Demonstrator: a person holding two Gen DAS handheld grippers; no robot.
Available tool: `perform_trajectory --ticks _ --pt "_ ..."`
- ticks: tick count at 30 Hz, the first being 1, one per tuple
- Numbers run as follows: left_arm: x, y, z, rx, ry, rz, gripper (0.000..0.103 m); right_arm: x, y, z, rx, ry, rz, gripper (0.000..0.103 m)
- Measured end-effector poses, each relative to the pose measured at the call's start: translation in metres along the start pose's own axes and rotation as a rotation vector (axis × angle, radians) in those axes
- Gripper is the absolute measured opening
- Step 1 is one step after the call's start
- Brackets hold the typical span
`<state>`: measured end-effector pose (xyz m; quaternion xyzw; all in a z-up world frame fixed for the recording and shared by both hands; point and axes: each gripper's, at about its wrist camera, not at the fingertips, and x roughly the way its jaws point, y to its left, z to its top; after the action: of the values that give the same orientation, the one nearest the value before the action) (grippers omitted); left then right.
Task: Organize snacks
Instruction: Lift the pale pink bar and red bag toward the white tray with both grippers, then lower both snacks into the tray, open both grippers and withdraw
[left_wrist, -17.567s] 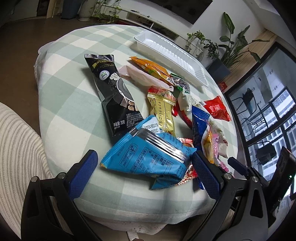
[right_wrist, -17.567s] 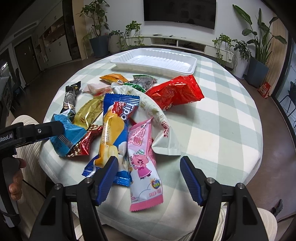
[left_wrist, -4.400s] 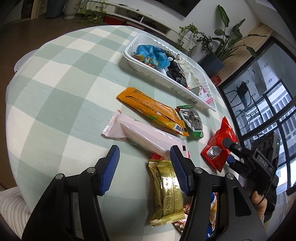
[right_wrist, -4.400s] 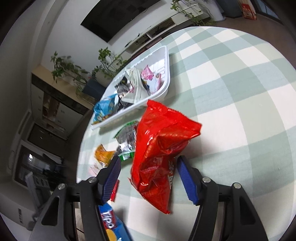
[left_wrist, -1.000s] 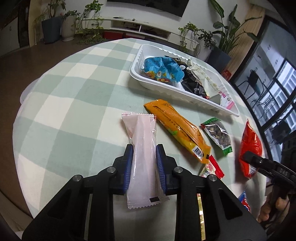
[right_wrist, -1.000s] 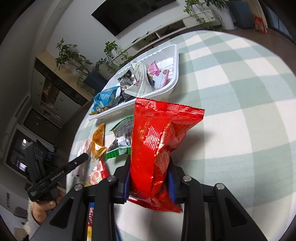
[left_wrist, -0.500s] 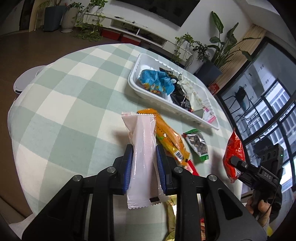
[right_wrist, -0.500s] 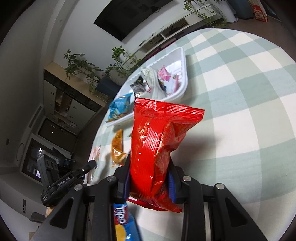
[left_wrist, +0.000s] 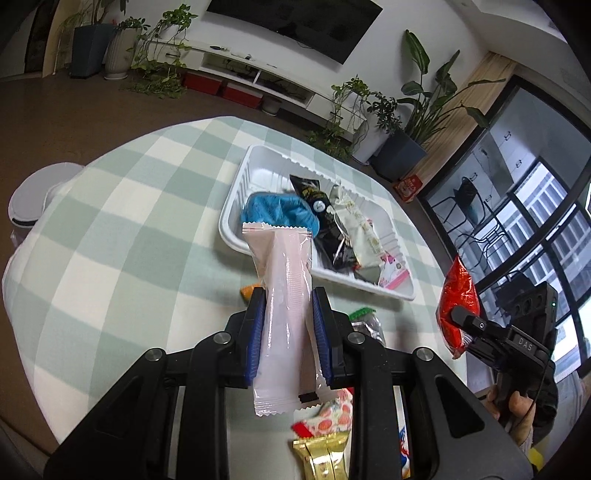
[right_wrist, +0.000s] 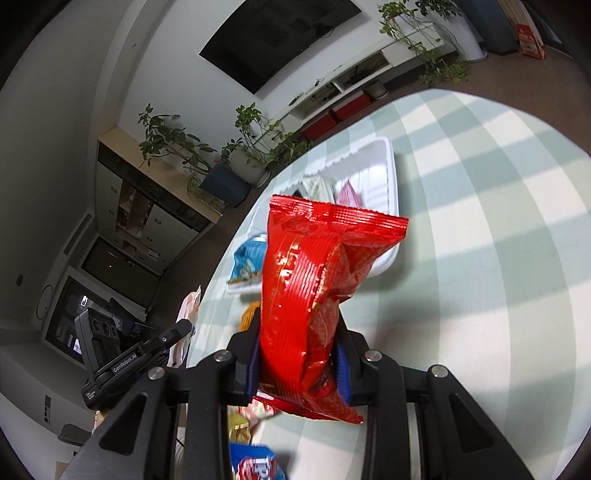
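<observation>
Left tool (left_wrist: 288, 332) clamped on pink packet (left_wrist: 282, 306), held above bench (left_wrist: 110, 221), its tip overlapping white tray (left_wrist: 236, 206). Right tool (right_wrist: 299, 354) clamped on red bag (right_wrist: 314, 288), which hides most tray contents. Lower-edge snacks cut off.

The right gripper (left_wrist: 465, 321) body reads "DAS"; the left gripper (right_wrist: 177, 334) body reads "GenRobot.AI".

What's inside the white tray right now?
The white tray holds a blue bag, a black packet, a cream packet and a small pink packet. The held pink wrapper covers part of its near rim.
</observation>
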<state>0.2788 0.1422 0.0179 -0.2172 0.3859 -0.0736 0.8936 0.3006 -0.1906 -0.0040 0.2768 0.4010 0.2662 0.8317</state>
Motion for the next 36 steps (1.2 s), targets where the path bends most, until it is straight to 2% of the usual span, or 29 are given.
perform_trajectory --ticks 14,29,36 --pt "0.045 -0.004 0.075 0.084 0.01 0.045 0.023 0.04 -0.007 0.061 -0.041 -0.012 -0.05 0.035" --pt "0.127 -0.002 0.127 0.163 0.072 0.091 0.023 0.076 -0.018 0.088 -0.101 0.011 -0.125 0.036" --pt "0.16 0.004 0.14 0.158 0.084 0.126 0.025 0.081 -0.018 0.091 -0.15 -0.001 -0.186 0.042"
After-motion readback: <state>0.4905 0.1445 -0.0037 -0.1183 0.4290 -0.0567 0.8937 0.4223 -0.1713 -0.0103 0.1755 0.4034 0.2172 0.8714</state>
